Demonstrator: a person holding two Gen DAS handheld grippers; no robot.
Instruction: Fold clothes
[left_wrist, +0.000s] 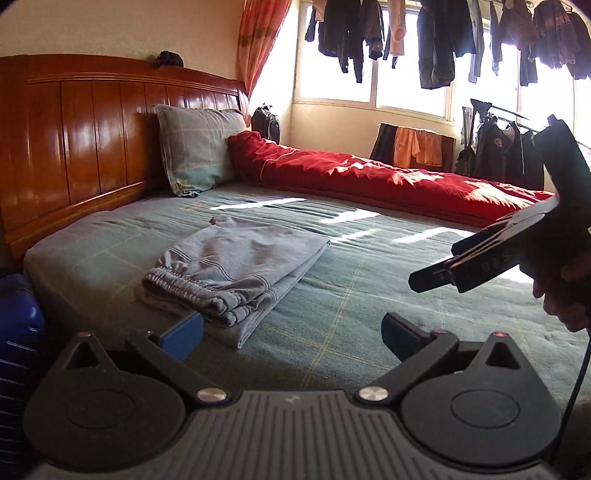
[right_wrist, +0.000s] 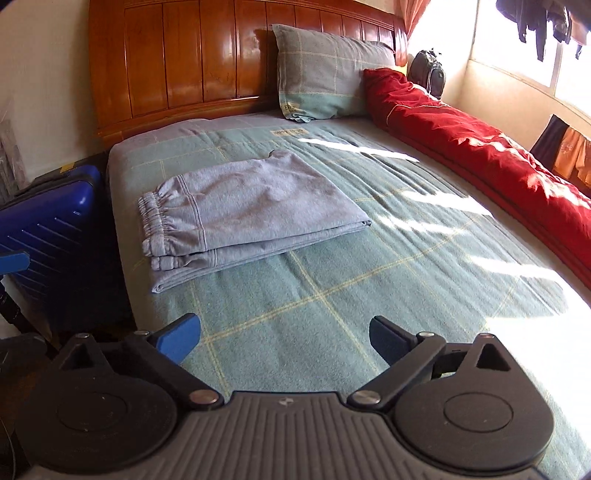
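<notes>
A pair of grey-blue sweatpants (right_wrist: 251, 210) lies folded into a flat rectangle on the green checked bedsheet (right_wrist: 332, 280), its elastic waistband toward the bed's left edge. In the left wrist view the sweatpants (left_wrist: 240, 266) sit just beyond my left gripper (left_wrist: 291, 332), which is open with nothing between its blue pads. My right gripper (right_wrist: 284, 336) is open too and empty, hovering over bare sheet to the right of and nearer than the pants. A hand (left_wrist: 565, 295) holds that right gripper at the right edge of the left wrist view.
A red quilt (right_wrist: 480, 147) runs along the bed's far side under the window. A checked pillow (right_wrist: 325, 74) leans on the wooden headboard (right_wrist: 203, 59). A blue suitcase (right_wrist: 48, 229) stands against the bed's left side. Clothes (left_wrist: 443, 40) hang before the window.
</notes>
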